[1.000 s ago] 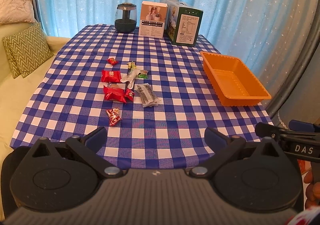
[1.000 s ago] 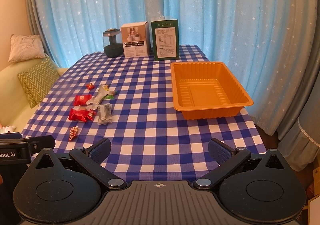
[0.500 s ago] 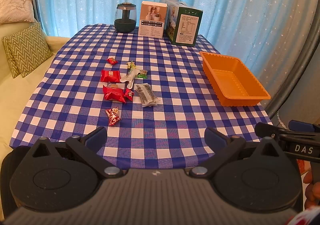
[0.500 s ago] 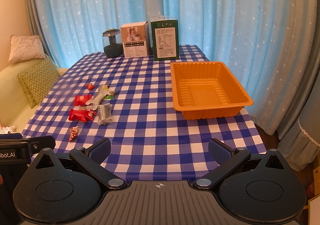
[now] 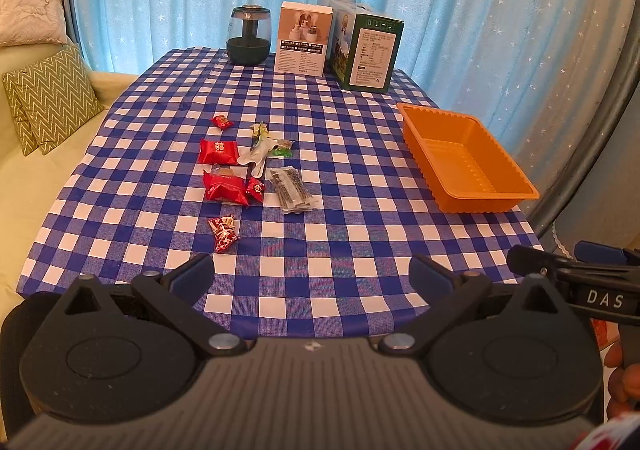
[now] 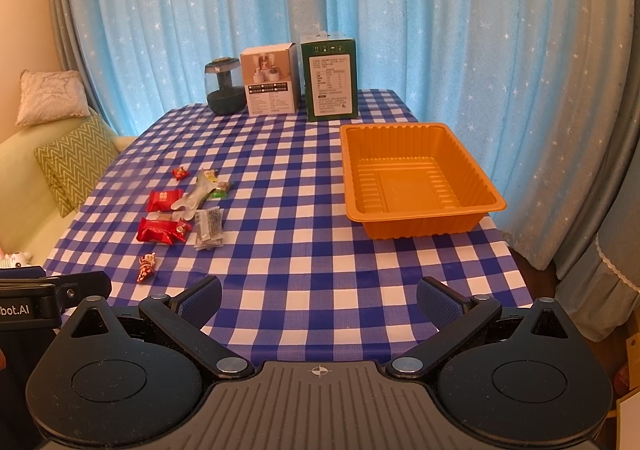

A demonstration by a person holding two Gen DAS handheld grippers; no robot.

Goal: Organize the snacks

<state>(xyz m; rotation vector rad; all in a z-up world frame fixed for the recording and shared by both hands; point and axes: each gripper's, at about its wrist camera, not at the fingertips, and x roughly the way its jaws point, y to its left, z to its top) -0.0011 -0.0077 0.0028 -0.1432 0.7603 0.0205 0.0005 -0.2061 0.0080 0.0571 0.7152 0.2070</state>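
Note:
Several wrapped snacks lie in a loose cluster on the blue checked tablecloth (image 5: pixel 360 178): two red packets (image 5: pixel 218 151) (image 5: pixel 224 188), a small red candy (image 5: pixel 222 121), a red twisted candy (image 5: pixel 224 233) nearest me, a grey packet (image 5: pixel 290 190), a white wrapper (image 5: pixel 256 156) and a green candy (image 5: pixel 283 149). An empty orange tray (image 5: pixel 516 192) (image 6: pixel 492 206) stands at the right. My left gripper (image 5: pixel 312 280) is open and empty above the near table edge. My right gripper (image 6: pixel 319 300) is open and empty, to the right of the left one.
At the far edge stand a dark glass jar (image 5: pixel 248 34), a white box (image 5: pixel 303 38) and a green box (image 5: pixel 368 46). A pale sofa with a zigzag cushion (image 5: pixel 52 96) is left of the table. Blue curtains hang behind.
The left gripper has drifted slightly back or up, so the snacks sit a little higher in its view. The right gripper has hardly moved.

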